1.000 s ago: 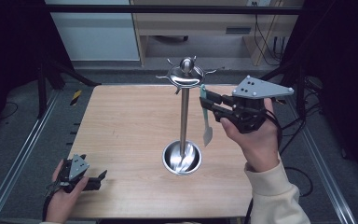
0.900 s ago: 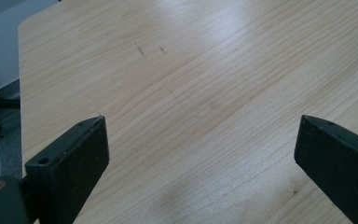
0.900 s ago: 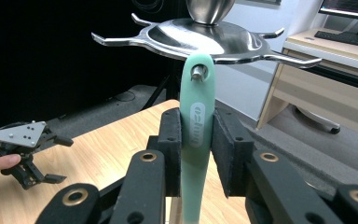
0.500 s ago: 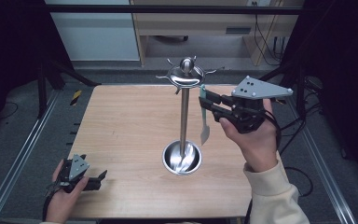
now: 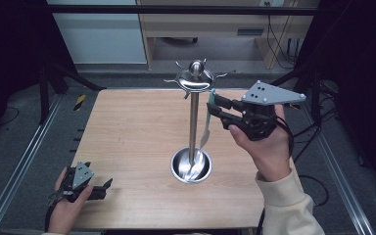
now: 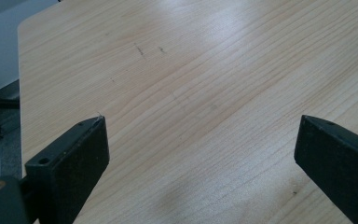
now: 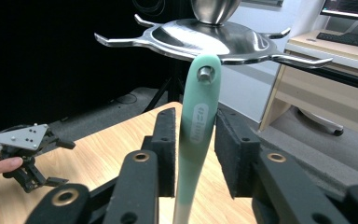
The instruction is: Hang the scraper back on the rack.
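Centre of the high view: a steel utensil stand (image 5: 194, 122) carries a mint-handled utensil (image 7: 198, 135), its handle hole hooked over one arm of the stand's top so it hangs freely. The right gripper (image 7: 195, 140) brackets the handle; its jaws have just been opening, and a gap shows on each side. Lower left, the left gripper (image 5: 92, 188) rests wide open and empty near the wooden table's (image 5: 127, 127) front edge, with bare tabletop ahead.

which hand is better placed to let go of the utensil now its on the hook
Right. The right gripper has its jaws on either side of the utensil, which hangs from a hook on the stand; they have just been opening. The left gripper rests far off at the table's near corner.
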The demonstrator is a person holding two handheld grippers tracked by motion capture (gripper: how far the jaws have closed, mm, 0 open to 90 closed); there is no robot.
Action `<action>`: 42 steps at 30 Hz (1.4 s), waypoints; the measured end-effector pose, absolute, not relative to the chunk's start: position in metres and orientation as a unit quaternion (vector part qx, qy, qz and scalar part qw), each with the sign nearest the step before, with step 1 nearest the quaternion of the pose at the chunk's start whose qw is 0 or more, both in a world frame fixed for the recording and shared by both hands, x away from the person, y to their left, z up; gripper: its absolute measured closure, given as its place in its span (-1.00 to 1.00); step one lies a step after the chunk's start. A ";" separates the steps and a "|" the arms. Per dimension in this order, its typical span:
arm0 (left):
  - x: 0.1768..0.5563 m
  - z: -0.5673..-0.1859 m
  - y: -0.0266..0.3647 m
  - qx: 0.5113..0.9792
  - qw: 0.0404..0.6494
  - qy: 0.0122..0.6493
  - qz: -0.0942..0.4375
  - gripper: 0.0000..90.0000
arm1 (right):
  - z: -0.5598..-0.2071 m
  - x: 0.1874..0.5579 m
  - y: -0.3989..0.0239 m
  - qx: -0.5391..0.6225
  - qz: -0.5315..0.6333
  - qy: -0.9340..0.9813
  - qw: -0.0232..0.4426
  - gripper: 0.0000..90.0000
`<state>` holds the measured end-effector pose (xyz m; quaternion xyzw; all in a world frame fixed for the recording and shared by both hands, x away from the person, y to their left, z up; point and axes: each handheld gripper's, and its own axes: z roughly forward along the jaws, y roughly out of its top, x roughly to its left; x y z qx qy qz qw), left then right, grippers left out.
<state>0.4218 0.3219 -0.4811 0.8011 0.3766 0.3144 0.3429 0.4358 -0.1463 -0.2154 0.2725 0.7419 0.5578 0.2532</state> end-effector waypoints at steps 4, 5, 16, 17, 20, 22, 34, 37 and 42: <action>0.422 -0.481 0.321 0.802 0.343 0.375 0.313 -0.94 | -0.216 0.434 -0.148 0.271 0.556 0.743 0.256 0.37; 0.422 -0.481 0.321 0.802 0.343 0.375 0.313 -0.94 | -0.216 0.434 -0.148 0.271 0.556 0.743 0.256 0.37; 0.422 -0.481 0.321 0.803 0.341 0.375 0.312 -0.94 | -0.221 0.431 -0.159 0.282 0.546 0.743 0.266 -0.02; 0.422 -0.481 0.321 0.802 0.343 0.376 0.314 -0.94 | -0.222 0.431 -0.160 0.283 0.544 0.744 0.266 -0.05; 0.422 -0.481 0.323 0.800 0.344 0.378 0.314 -0.94 | -0.227 0.432 -0.164 0.291 0.532 0.747 0.272 -0.12; 0.423 -0.482 0.322 0.801 0.344 0.378 0.313 -0.94 | -0.231 0.432 -0.166 0.296 0.528 0.747 0.274 -0.19; 0.423 -0.480 0.321 0.800 0.345 0.375 0.316 -0.94 | -0.232 0.429 -0.175 0.306 0.519 0.737 0.305 -0.56; 0.423 -0.480 0.321 0.800 0.346 0.375 0.316 -0.94 | -0.232 0.430 -0.179 0.314 0.515 0.734 0.314 -0.67; 0.423 -0.480 0.323 0.797 0.348 0.380 0.317 -0.94 | -0.235 0.433 -0.184 0.320 0.508 0.730 0.326 -0.81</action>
